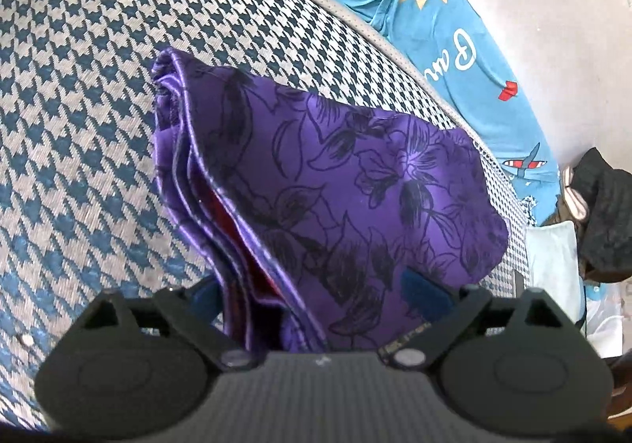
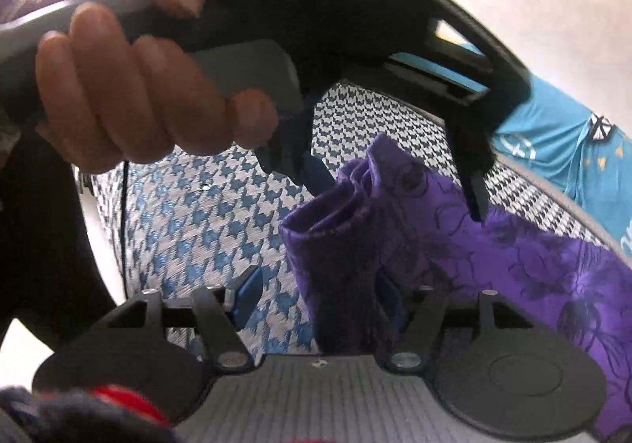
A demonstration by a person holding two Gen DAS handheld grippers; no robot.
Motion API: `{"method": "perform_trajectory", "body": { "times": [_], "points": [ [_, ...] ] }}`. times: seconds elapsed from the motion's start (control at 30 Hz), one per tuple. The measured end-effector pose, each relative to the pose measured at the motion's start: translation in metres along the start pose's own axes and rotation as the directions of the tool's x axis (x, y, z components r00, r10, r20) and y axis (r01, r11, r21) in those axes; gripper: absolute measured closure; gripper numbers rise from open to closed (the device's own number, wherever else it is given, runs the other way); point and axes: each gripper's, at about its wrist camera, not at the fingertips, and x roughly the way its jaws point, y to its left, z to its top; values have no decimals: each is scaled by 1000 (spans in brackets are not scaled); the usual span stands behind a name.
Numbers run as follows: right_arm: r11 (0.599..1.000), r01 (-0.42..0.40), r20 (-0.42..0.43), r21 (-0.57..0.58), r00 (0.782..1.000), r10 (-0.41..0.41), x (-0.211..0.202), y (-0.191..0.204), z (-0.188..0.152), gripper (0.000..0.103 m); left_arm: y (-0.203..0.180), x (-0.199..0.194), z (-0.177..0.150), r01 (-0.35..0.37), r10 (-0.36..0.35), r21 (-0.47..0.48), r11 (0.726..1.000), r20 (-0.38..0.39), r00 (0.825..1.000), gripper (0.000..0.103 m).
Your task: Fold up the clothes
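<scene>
A folded purple satin garment printed with dark flower outlines [image 1: 335,182] lies on a blue-and-white houndstooth woven surface [image 1: 79,95], its stacked folded edges showing at the left with a sliver of red lining between the layers. The left tongs [image 1: 316,289] stand apart, one blue-padded finger on each side of the near end of the purple garment, which runs between them without being pinched. In the right wrist view the same left tongs reach down from above, held by a person's hand [image 2: 130,87] wrapped around a grey and black handle, the two finger tips spread over the bunched end of the cloth. The right tongs [image 2: 320,301] are also apart: the left blue pad [image 2: 247,297] is clear over the houndstooth surface, while the other pad is partly hidden behind a hanging fold of the purple garment that drops between the fingers. Beyond the grey piped border of the houndstooth surface lies a turquoise printed garment with white lettering and small aeroplane motifs [image 1: 442,20], and a dark knitted item [image 1: 604,214] sits at the far right edge.
</scene>
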Motion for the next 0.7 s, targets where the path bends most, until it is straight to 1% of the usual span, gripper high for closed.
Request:
{"method": "perform_trajectory", "body": {
  "times": [0.03,0.07,0.1,0.13,0.17,0.2,0.37,0.47,0.57,0.7],
  "points": [
    [1000,18,4,-9,1000,-17,2,1,0,41,0,0,0,3,-3,-5,1000,1,1000,9],
    [999,34,5,-17,999,-34,5,1,1,44,1,-1,1,7,-7,-10,1000,1,1000,9],
    [998,49,3,-26,999,-49,8,1,1,58,1,0,1,10,-10,-13,1000,2,1000,9],
    [998,60,-1,-28,998,-60,10,-1,2,80,2,0,2,11,-11,-16,1000,3,1000,9],
    [998,66,-6,-19,998,-66,11,-3,2,88,3,0,2,9,-9,-19,1000,6,1000,9],
    [998,68,-6,-5,998,-68,10,-7,3,91,4,0,4,1,-1,-20,1000,11,1000,9],
    [996,87,20,31,996,-88,-4,-20,6,93,14,4,19,-73,75,-35,997,50,996,7],
    [995,93,29,37,995,-94,-11,-23,6,93,23,11,30,-82,87,-64,995,66,994,7],
    [995,95,35,43,995,-97,-17,-26,6,93,27,18,38,-84,90,-94,992,67,994,13],
    [994,97,42,42,994,-99,-16,-26,9,93,26,27,45,-96,105,-117,989,78,991,24]
  ]
}}
